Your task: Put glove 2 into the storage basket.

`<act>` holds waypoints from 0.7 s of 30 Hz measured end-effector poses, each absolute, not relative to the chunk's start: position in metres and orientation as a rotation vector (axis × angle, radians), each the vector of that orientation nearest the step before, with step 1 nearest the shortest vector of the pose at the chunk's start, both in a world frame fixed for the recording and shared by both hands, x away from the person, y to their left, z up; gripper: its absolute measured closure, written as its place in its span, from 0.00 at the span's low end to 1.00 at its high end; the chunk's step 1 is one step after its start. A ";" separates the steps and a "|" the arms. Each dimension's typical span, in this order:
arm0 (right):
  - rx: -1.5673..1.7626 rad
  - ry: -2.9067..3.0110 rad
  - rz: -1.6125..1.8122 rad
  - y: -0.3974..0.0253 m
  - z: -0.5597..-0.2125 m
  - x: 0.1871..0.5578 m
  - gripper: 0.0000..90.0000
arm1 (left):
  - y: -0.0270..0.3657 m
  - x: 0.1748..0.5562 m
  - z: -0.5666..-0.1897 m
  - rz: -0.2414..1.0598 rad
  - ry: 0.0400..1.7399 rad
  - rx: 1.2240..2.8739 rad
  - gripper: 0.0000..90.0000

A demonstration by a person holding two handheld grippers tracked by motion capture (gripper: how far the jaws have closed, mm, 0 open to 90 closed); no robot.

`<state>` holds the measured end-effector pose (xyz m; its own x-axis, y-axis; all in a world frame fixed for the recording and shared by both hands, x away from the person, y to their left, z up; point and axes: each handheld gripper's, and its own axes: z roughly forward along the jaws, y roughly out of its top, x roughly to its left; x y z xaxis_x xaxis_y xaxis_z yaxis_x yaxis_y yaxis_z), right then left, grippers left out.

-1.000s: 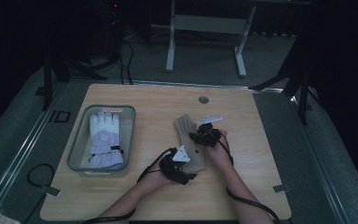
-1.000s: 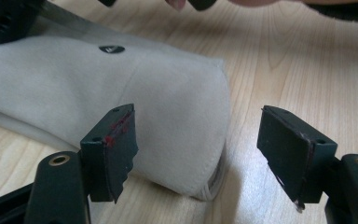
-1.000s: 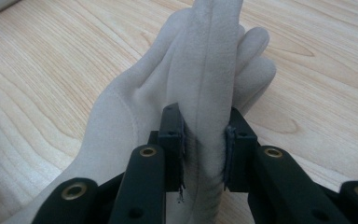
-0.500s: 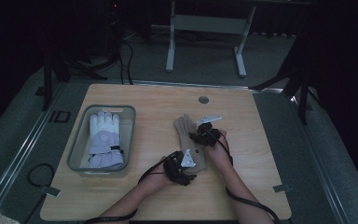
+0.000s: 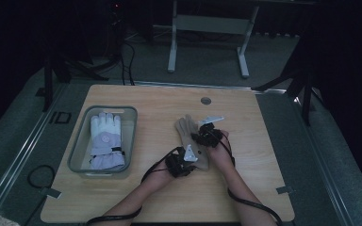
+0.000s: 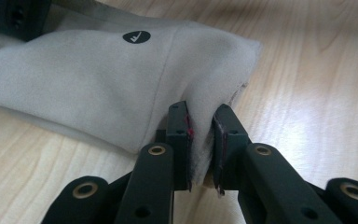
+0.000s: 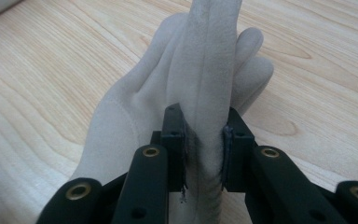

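Now both tongs grip the beige glove mid-table: left gripper pinched on its cuff, right gripper on a raised fold. Likely next: lift together toward the bin holding 1 white glove.

Both forearms come in from below and bend toward each other. Left tool is held low, jaws nearly together w/ a fold of cloth pinched between them. Right tool sits just beyond and to the right of the left one, jaws also clamped on cloth, grey plate on top.
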<state>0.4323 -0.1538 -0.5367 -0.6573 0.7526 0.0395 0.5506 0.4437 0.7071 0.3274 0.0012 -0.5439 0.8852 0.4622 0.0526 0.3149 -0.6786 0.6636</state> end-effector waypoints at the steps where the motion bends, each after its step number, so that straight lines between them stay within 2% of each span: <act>1: 1.124 2.417 1.035 -0.154 -0.535 0.432 0.84 | 0.002 0.326 -0.543 0.297 0.548 2.374 0.89; 9: 1.114 2.395 1.089 -0.153 -0.519 0.427 0.85 | 0.009 0.322 -0.535 0.319 0.539 2.382 0.89; 21: 1.059 2.373 1.143 -0.141 -0.481 0.421 0.85 | 0.030 0.317 -0.497 0.355 0.501 2.374 0.89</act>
